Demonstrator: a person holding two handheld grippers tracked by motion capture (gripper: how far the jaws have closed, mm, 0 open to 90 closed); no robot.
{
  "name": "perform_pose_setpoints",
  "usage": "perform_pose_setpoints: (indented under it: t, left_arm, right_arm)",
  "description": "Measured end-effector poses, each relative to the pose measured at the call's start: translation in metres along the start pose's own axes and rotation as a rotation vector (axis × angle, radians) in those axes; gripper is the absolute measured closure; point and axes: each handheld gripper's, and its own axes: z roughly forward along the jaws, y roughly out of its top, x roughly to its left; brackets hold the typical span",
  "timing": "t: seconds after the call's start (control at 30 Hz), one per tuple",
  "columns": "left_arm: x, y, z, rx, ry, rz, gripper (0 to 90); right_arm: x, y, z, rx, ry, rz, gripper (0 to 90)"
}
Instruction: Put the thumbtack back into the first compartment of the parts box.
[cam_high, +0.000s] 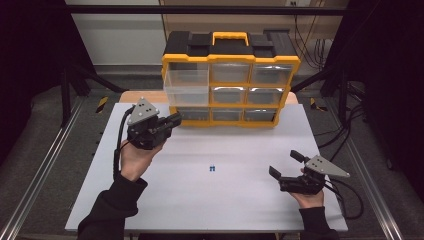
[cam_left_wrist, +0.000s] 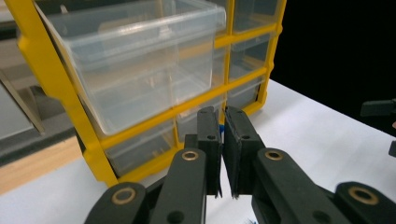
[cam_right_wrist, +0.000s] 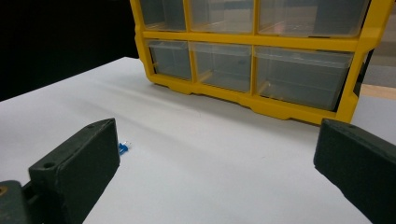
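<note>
A yellow and black drawer organizer (cam_high: 231, 59) stands at the back of the white table (cam_high: 210, 200). One clear drawer (cam_high: 186, 86) in its left column is pulled out, and it looks empty in the left gripper view (cam_left_wrist: 140, 60). My left gripper (cam_high: 177, 119) is held up off the table just left of the organizer's lower corner. Its jaws are shut, with a sliver of a small blue part (cam_left_wrist: 220, 127) between the pads. Another small blue part (cam_high: 212, 167) lies mid-table. My right gripper (cam_high: 284, 163) rests open at the right.
The organizer's lower clear drawers (cam_right_wrist: 299, 74) are pushed in. The blue part (cam_right_wrist: 124, 148) on the table lies just behind the left jaw in the right gripper view. A wooden board (cam_high: 145, 96) shows behind the table; metal rails run along both sides.
</note>
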Motion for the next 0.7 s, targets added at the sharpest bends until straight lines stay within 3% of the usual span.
perform_pose_setpoints:
  t: [0.37, 0.57, 0.7]
  left_arm:
    - [0.012, 0.03, -0.002, -0.03, 0.014, 0.003, 84.5]
    - [0.017, 0.05, -0.001, -0.047, 0.036, 0.028, 84.5]
    - [0.023, 0.06, 0.003, -0.04, 0.042, 0.02, 84.4]
  right_arm:
    - [0.0, 0.0, 0.001, 0.001, 0.002, -0.003, 1.3]
    - [0.0, 0.0, 0.001, 0.001, 0.001, -0.003, 1.3]
    - [0.0, 0.0, 0.001, 0.004, -0.001, 0.004, 1.3]
